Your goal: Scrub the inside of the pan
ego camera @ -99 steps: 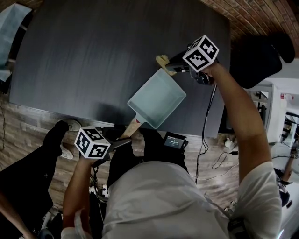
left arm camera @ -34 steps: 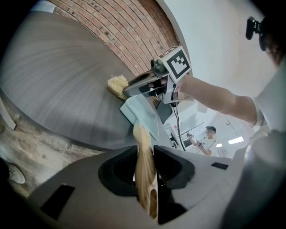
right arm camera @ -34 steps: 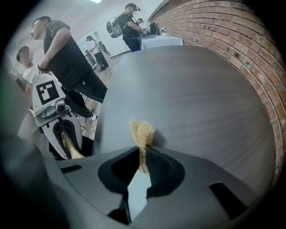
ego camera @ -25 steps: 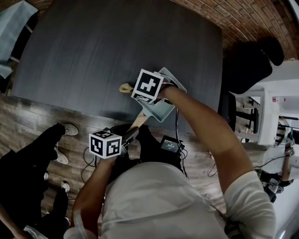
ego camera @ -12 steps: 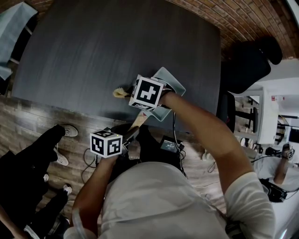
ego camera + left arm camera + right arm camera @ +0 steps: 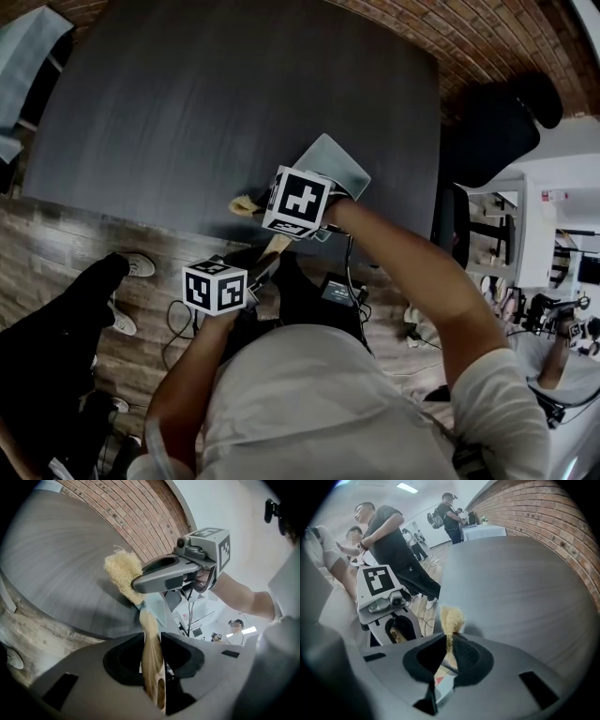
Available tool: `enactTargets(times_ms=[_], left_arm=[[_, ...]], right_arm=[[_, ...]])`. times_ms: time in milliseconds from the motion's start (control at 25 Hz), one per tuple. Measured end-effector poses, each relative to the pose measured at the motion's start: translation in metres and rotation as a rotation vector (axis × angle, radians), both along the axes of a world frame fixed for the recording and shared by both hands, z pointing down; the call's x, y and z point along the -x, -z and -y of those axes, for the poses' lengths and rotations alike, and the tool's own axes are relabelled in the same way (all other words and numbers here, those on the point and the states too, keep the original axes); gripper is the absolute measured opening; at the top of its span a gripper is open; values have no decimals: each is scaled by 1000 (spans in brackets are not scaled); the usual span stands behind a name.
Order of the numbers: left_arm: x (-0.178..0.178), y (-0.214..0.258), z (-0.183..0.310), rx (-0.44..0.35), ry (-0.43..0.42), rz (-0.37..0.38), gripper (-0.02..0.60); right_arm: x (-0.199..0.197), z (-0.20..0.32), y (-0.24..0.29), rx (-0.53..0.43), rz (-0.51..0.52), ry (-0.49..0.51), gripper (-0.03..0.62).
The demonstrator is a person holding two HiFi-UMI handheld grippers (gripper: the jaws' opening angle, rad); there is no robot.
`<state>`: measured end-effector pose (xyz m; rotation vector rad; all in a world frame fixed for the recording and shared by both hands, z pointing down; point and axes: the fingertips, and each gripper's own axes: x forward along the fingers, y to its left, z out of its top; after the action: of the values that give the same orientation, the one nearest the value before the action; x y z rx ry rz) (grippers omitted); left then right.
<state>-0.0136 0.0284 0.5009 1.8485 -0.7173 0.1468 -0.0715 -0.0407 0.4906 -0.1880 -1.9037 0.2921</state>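
A pale blue square pan (image 6: 336, 167) lies at the near edge of the dark table (image 6: 206, 103). Its wooden handle (image 6: 276, 246) points toward me. My left gripper (image 6: 257, 274) is shut on that handle (image 6: 152, 667), below the table edge. My right gripper (image 6: 264, 202) reaches across the pan's near left part and hides much of the inside. It is shut on a yellow fibrous scrubber (image 6: 245, 204), which sticks out past the pan's left rim. The right gripper view shows the scrubber (image 6: 451, 619) pinched between the pads. In the left gripper view the scrubber (image 6: 122, 572) is just above the pan (image 6: 157, 609).
The table stretches far and left of the pan. A brick wall (image 6: 506, 37) runs behind it. A person in black (image 6: 56, 328) stands at my left on the wooden floor, and others (image 6: 386, 545) stand further back. Cables and a small device (image 6: 339, 289) lie on the floor below the table edge.
Since four seconds ago the right gripper came from the pan's far right corner to its near left. In the last second it shifted slightly toward me with the scrubber. The left gripper kept still.
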Motion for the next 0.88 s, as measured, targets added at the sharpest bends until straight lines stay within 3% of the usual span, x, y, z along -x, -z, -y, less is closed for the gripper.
enactTargets(times_ms=[360,880], left_arm=[[-1,3,2,3,1,-2,120],[-2,5,3,10,22,-8,120]], right_arm=[[-13,11,-14,-94,-77,28,43],[5,31,-12,-258,-43,77,43]])
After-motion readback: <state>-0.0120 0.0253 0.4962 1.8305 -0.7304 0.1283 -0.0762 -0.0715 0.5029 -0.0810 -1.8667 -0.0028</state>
